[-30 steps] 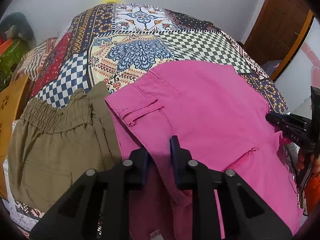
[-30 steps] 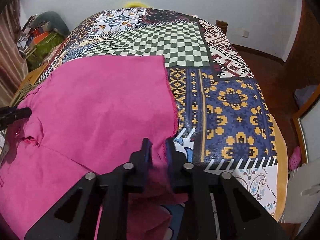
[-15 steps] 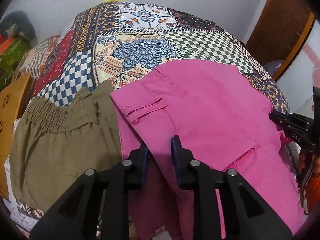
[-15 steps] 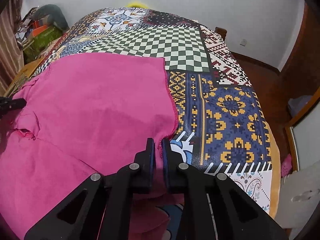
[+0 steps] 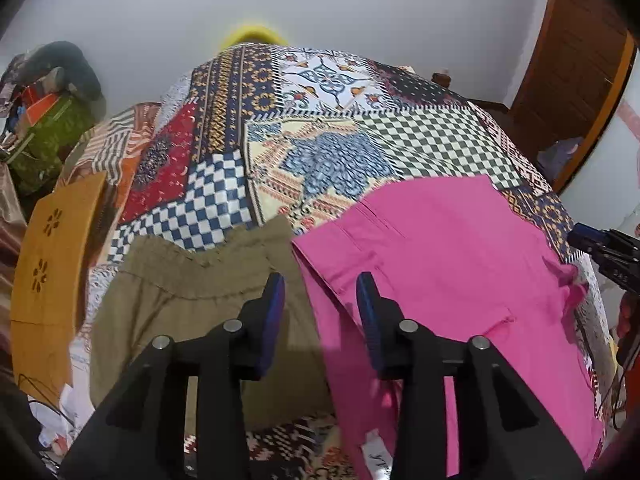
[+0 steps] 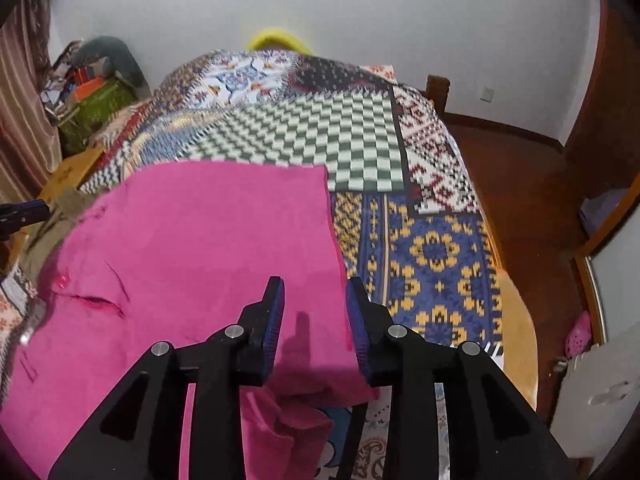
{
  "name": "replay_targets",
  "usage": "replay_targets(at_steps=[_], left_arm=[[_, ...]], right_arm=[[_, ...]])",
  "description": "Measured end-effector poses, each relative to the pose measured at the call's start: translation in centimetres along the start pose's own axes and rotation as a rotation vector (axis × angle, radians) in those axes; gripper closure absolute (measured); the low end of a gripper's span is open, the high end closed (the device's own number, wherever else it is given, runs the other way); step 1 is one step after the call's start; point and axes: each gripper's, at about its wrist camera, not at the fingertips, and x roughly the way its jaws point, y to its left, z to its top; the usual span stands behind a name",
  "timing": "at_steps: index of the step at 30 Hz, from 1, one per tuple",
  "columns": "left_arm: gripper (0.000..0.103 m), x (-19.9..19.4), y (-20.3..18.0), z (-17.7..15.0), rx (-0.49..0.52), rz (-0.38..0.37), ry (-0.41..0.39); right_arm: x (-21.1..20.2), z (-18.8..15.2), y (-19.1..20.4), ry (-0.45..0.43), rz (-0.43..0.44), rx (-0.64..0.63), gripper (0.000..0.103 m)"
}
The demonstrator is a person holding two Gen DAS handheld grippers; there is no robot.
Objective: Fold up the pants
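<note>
Both the left gripper (image 5: 320, 300) and right gripper (image 6: 314, 304) have just opened their jaws, releasing the pink pants (image 5: 452, 264) folded at six o'clock on the bed (image 6: 436, 248).

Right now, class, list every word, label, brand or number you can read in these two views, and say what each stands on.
No text can be read in either view.
White tag at the near edge of the bright pink cotton pants: dark marks, too blurred and too small to read.
</note>
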Motion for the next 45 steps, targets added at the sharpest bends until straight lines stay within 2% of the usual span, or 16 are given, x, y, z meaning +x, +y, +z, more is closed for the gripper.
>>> replay_targets(at_steps=[10,12,16,22,28,32,37,40,42,43,45], left_arm=[[0.065,2.8,1.5,2.6,-0.023,-0.03,0.039],[0.062,3.9,1.6,2.7,-0.024,-0.032,0.058],[0.058,5.8,1.7,2.5,-0.022,-0.049,0.095],[0.055,8.8,1.3,1.8,0.024,-0.048,0.136],[0.055,11.3,1.9,1.8,0.009,-0.077,0.166],[0.055,12.2,2.2,1.9,-0.002,-0.115,0.159],[0.055,12.7,2.0,1.9,0.021,-0.124,0.154],[0.059,13.0,2.2,2.0,0.01,-0.151,0.156],[0.067,13.2,2.5,2.1,-0.009,-0.189,0.157],[0.067,13.3,2.6,2.0,-0.017,-0.2,0.155],[0.072,13.2,2.5,1.9,-0.015,-0.197,0.151]], right_arm=[[0.7,3.3,0.9,-0.035,0.01,-0.007,0.073],[1.3,3.8,0.9,-0.03,0.015,-0.006,0.073],[3.3,4.8,0.6,0.0,0.009,-0.009,0.064],[6.2,6.0,0.1,0.038,-0.002,-0.034,0.064],[9.5,7.2,0.5,0.081,0.016,-0.067,0.064],[11.4,7.5,0.7,0.106,0.032,-0.088,0.064],[13.3,7.7,0.3,0.141,0.042,-0.078,0.064],[14.1,7.9,0.0,0.152,0.034,-0.084,0.064],[14.3,8.1,-0.1,0.146,0.037,-0.091,0.064],[14.4,8.2,-0.2,0.146,0.036,-0.092,0.064],[14.7,8.4,-0.3,0.143,0.04,-0.085,0.064]])
